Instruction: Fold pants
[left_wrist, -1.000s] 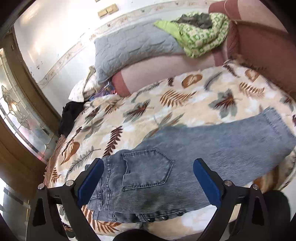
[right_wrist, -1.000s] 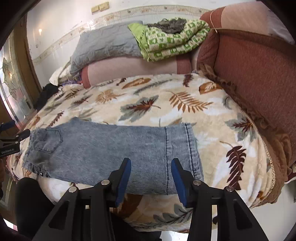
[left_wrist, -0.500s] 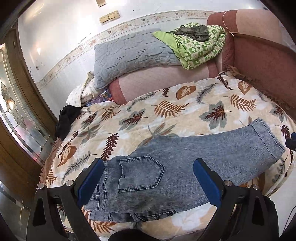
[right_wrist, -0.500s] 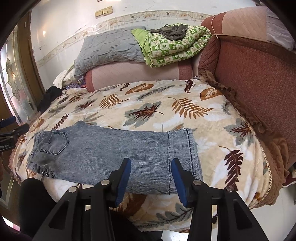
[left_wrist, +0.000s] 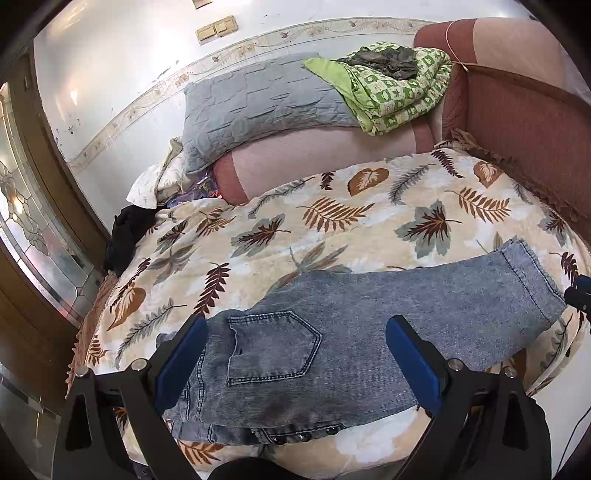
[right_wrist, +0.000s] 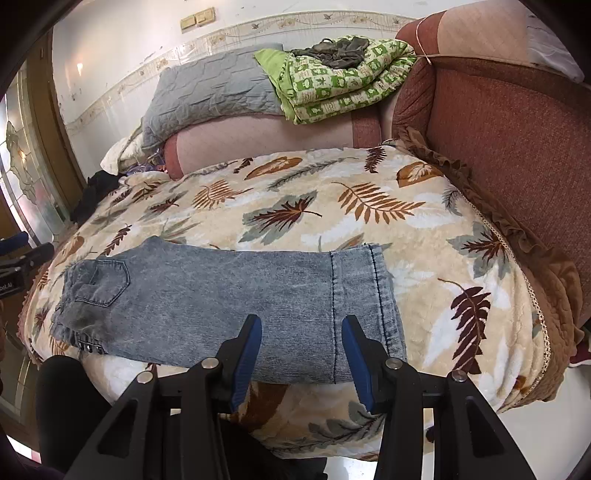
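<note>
Grey-blue denim pants (left_wrist: 354, 332) lie flat along the front edge of a leaf-patterned bed cover (left_wrist: 332, 221), legs stacked, waist and back pocket (left_wrist: 269, 347) to the left, hems to the right. They also show in the right wrist view (right_wrist: 221, 302), with the hems (right_wrist: 369, 306) at right. My left gripper (left_wrist: 295, 362) is open and empty, held above the waist end. My right gripper (right_wrist: 301, 354) is open and empty, held above the front edge of the pants near the hem end.
A grey pillow (left_wrist: 266, 107) and a green patterned quilt (left_wrist: 399, 85) lie on a pink bolster at the back. A red-brown headboard (right_wrist: 509, 147) stands at the right. Dark clothes (left_wrist: 125, 232) and a glass door (left_wrist: 33, 229) are at the left.
Both grippers have drawn back and up from the pants, so more of the bed shows. The pants have not moved. Both grippers stay open.
</note>
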